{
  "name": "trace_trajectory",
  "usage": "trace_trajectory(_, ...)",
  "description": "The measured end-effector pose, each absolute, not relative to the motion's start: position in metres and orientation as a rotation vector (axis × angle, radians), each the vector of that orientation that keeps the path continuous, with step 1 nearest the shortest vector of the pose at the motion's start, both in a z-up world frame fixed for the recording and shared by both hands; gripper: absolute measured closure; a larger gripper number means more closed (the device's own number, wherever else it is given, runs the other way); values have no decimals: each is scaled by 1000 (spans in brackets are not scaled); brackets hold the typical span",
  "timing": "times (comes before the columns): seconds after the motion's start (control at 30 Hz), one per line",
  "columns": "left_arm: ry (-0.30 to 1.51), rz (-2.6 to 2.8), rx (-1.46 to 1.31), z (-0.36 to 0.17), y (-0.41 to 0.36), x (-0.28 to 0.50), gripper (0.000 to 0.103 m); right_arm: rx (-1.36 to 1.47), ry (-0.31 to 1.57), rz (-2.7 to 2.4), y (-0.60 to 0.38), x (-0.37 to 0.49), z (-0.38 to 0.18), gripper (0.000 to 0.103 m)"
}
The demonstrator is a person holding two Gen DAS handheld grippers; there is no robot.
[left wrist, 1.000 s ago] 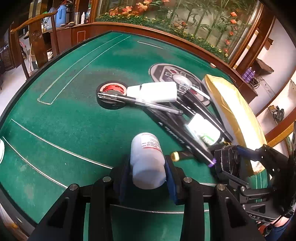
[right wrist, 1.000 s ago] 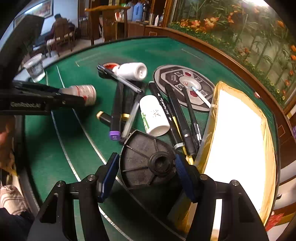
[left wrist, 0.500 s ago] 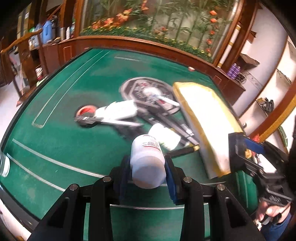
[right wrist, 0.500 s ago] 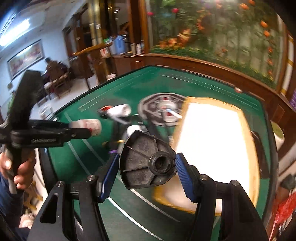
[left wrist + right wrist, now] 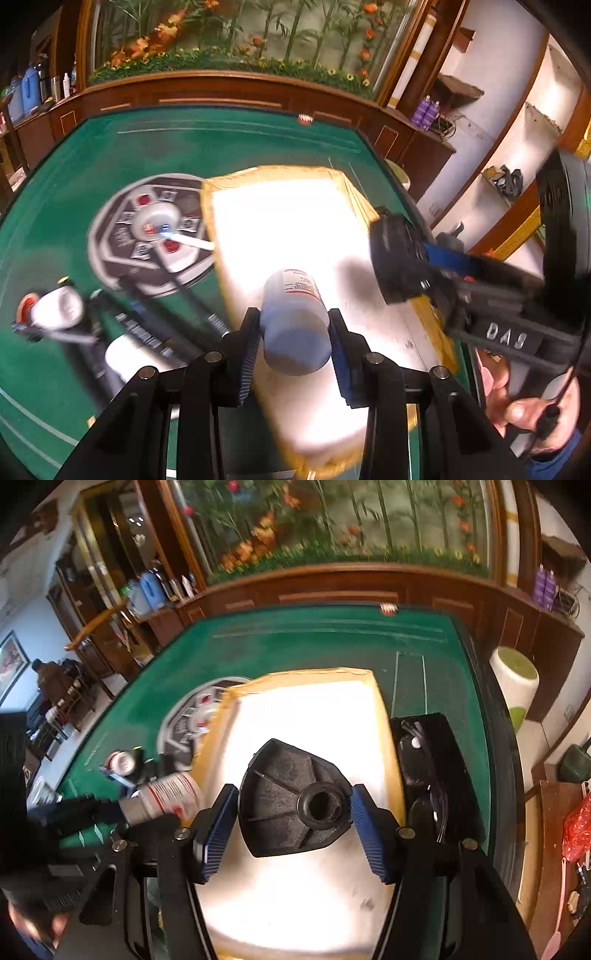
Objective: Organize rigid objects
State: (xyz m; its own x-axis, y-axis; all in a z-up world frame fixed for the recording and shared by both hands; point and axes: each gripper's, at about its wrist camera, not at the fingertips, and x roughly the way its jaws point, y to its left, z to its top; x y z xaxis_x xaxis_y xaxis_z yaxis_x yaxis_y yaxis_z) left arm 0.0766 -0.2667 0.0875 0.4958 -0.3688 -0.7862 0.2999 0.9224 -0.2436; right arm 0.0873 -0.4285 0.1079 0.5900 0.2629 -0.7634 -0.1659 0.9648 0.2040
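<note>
L gripper (image 5: 293, 345) pinches white pill bottle (image 5: 294, 325) mid-body, frame centre: light, stiff, slick. R gripper (image 5: 293, 825) clamps black ribbed plastic part (image 5: 293, 797) at edges; rigid.

Box (image 5: 280, 236) on table (image 5: 110, 155); disc (image 5: 147, 229) left of it; pens (image 5: 147, 332) seemingly nearer

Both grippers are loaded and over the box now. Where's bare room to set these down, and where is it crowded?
The white inside of the yellow-rimmed box looks bare, though glare hides detail. Bare green felt runs from the box's far edge to the wooden rail. Crowded: left of the box, the round centre panel, pens and white bottles; right of it, a black case.
</note>
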Motion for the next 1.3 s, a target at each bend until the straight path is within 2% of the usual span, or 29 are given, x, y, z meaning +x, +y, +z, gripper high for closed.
trace_trajectory(0.27,1000,-373,-28,53,-285,106,65,114,1012,219,-422,147,75,42)
trace_trajectory(0.43,965,-357,29,50,-290,100,65,121,1035,217,-418,155,62,42)
trace_trajectory(0.5,954,-353,50,51,-293,98,61,126,1033,219,-417,155,63,40)
trace_trajectory(0.53,953,-352,57,52,-294,97,54,133,1031,224,-417,154,64,39)
trace_trajectory(0.6,941,-354,64,54,-294,93,52,141,1015,216,-418,150,69,36)
trace_trajectory(0.7,885,-345,90,66,-292,78,45,149,958,203,-424,135,84,36)
trace_trajectory(0.77,850,-346,84,73,-288,66,34,170,908,207,-428,115,96,36)
trace_trajectory(0.83,825,-347,83,80,-282,49,30,190,880,230,-430,97,104,34)
trace_trajectory(1.03,811,-334,40,82,-243,8,29,270,730,287,-425,19,122,32)
trace_trajectory(1.17,801,-264,4,70,-192,-20,29,253,727,345,-404,-14,117,30)
trace_trajectory(1.3,878,-169,-37,47,-133,-17,29,218,753,398,-379,-32,109,29)
